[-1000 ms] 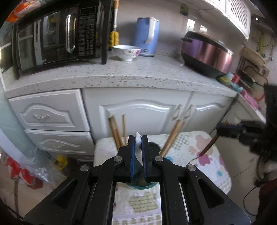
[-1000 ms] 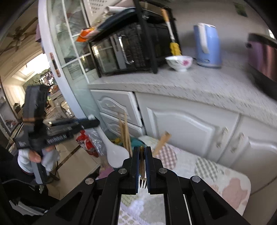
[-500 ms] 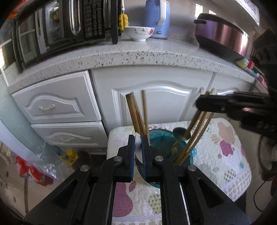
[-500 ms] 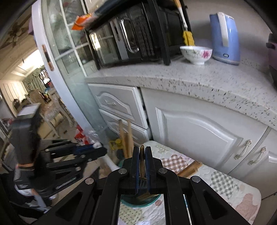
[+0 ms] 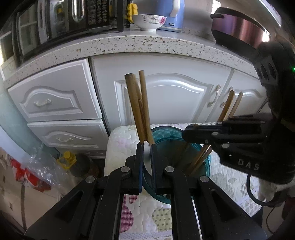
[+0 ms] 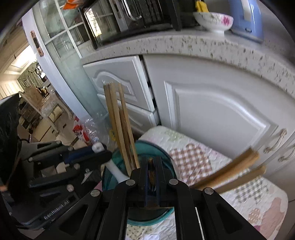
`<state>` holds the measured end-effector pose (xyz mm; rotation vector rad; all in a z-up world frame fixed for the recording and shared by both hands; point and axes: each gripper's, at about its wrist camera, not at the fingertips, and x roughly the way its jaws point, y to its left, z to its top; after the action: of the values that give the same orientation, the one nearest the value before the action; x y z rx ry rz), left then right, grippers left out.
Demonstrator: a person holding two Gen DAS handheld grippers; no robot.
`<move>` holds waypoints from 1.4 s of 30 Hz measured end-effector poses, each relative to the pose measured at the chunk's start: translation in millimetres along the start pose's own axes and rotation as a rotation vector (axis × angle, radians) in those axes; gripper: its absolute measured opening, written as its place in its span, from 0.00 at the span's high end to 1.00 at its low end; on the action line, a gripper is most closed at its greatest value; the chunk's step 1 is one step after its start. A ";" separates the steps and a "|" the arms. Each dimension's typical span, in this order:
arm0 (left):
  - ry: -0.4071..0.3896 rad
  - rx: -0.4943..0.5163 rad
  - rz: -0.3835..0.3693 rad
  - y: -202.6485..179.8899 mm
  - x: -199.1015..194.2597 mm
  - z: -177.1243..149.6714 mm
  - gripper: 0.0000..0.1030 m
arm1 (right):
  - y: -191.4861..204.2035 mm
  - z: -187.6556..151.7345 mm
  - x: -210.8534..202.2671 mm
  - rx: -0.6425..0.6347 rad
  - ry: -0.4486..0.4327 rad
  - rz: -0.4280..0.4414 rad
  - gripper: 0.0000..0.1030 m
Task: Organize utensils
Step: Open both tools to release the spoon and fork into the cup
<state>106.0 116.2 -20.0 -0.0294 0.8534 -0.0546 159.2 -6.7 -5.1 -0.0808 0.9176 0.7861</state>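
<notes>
Left wrist view looked down over the left tongs [image 5: 147, 147], whose blue pads were pinched nearly closed on the white handle of a ceramic spoon [image 5: 147, 157], right above the teal holder [image 5: 207, 166]. That holder, a round, translucent plastic cup, stood on a quilted patchwork cloth [image 5: 118, 147] covering a low table. Inside the holder, three wooden chopsticks [image 5: 137, 107] leaned at its left side and two more [image 5: 229, 105] slanted out to its right. Just right of the holder, the right tongs [image 5: 186, 133] reached in level over its rim.

In the right wrist view, the right tongs [image 6: 152, 166] were clamped tight on a brown-handled fork [image 6: 151, 167], its tines just showing between the pads, directly over the holder [image 6: 156, 147]. The spoon [image 6: 112, 166] ran down into the holder's left side, held by the left tongs [image 6: 103, 154].

Behind the holder stood white panelled cabinets [image 5: 171, 97], with two drawers to the left. Above them ran a speckled stone counter [image 5: 129, 44] carrying one black microwave [image 5: 70, 16], one floral bowl [image 5: 149, 20], one blue kettle [image 5: 175, 13] and one purple rice cooker [image 5: 239, 27].
</notes>
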 end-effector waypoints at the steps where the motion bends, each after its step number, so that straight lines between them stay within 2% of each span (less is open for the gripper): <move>1: 0.004 -0.016 -0.003 1.9 -0.3 0.3 0.94 | -4.2 -0.2 -1.2 0.022 -0.004 0.011 0.94; 4: 0.009 -0.051 -0.020 7.0 -1.3 0.0 0.94 | -15.6 -0.1 -13.3 0.076 -0.035 0.025 0.94; 9: 0.010 -0.084 -0.030 7.8 -5.9 -1.2 0.92 | -15.4 -0.3 -32.2 0.088 -0.070 0.031 0.94; 11: 0.006 -0.086 -0.033 6.4 -8.9 -1.7 0.85 | -13.8 -3.0 -38.8 0.087 -0.081 0.028 0.93; 13: -0.001 -0.090 -0.034 5.5 -12.7 -2.0 0.79 | -12.4 -5.6 -43.4 0.090 -0.089 0.028 0.88; 16: -0.016 -0.098 -0.036 4.1 -20.2 -2.3 0.77 | -8.6 -12.2 -52.4 0.090 -0.100 0.030 0.75; 20: -0.042 -0.106 -0.016 0.2 -30.0 -4.9 0.73 | -3.6 -21.6 -63.2 0.094 -0.125 0.022 0.75; 26: -0.062 -0.106 0.015 -7.0 -40.1 -12.4 0.73 | 1.1 -40.6 -72.6 0.107 -0.155 -0.041 0.74; 42: -0.102 -0.092 0.063 -26.4 -63.8 -27.1 0.73 | 11.7 -68.5 -86.0 0.153 -0.189 -0.094 0.65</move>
<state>42.8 93.5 11.4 -0.0908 0.7541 0.0446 74.6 -73.7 18.5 0.0824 0.7862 0.6232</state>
